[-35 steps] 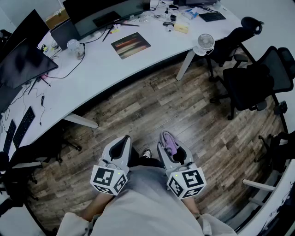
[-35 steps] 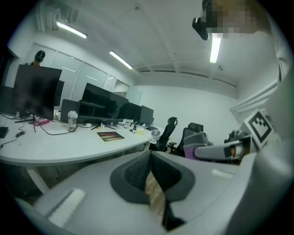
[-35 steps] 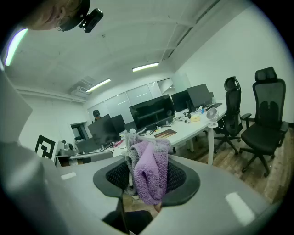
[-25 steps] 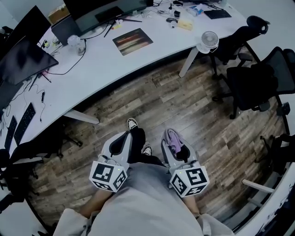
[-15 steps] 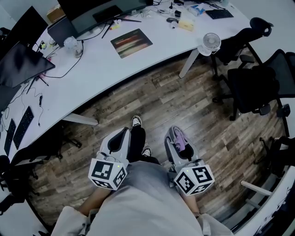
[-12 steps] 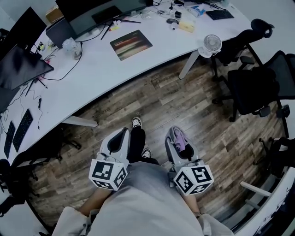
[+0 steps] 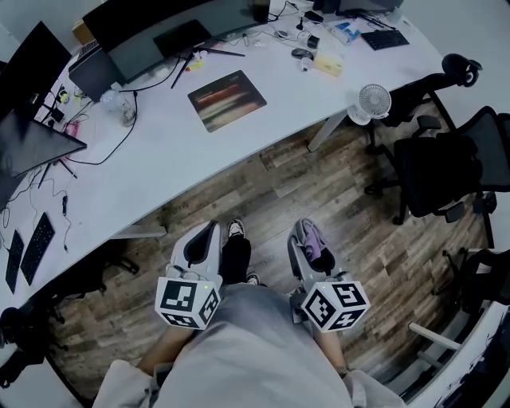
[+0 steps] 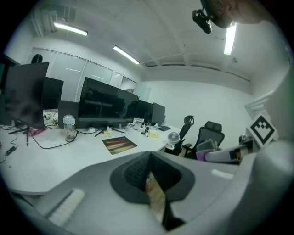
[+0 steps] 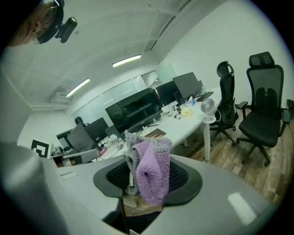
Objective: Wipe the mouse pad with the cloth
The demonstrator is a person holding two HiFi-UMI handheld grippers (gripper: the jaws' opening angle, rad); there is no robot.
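The mouse pad [image 7: 227, 100], dark with red and pale streaks, lies on the long white desk [image 7: 159, 151]; it also shows far off as the mouse pad [image 8: 119, 144] and the mouse pad [image 9: 155, 133]. My right gripper [image 7: 311, 243] is held low over the wooden floor, shut on a purple and grey cloth [image 7: 315, 239], which bulges between the jaws as the cloth [image 9: 149, 170]. My left gripper [image 7: 203, 243] hangs beside it, shut with nothing in it. Both are well short of the desk.
Monitors [image 7: 159, 24], a clear bottle [image 7: 123, 107], cables and a keyboard [image 7: 32, 247] sit on the desk. A small white fan [image 7: 373, 102] stands at its right end. Black office chairs [image 7: 446, 159] stand to the right. A person's shoe [image 7: 236, 229] is on the floor between the grippers.
The view has moved closer to the desk; the mouse pad sits lower in the head view. A foot has stepped forward. Both grippers keep their hold and pose.
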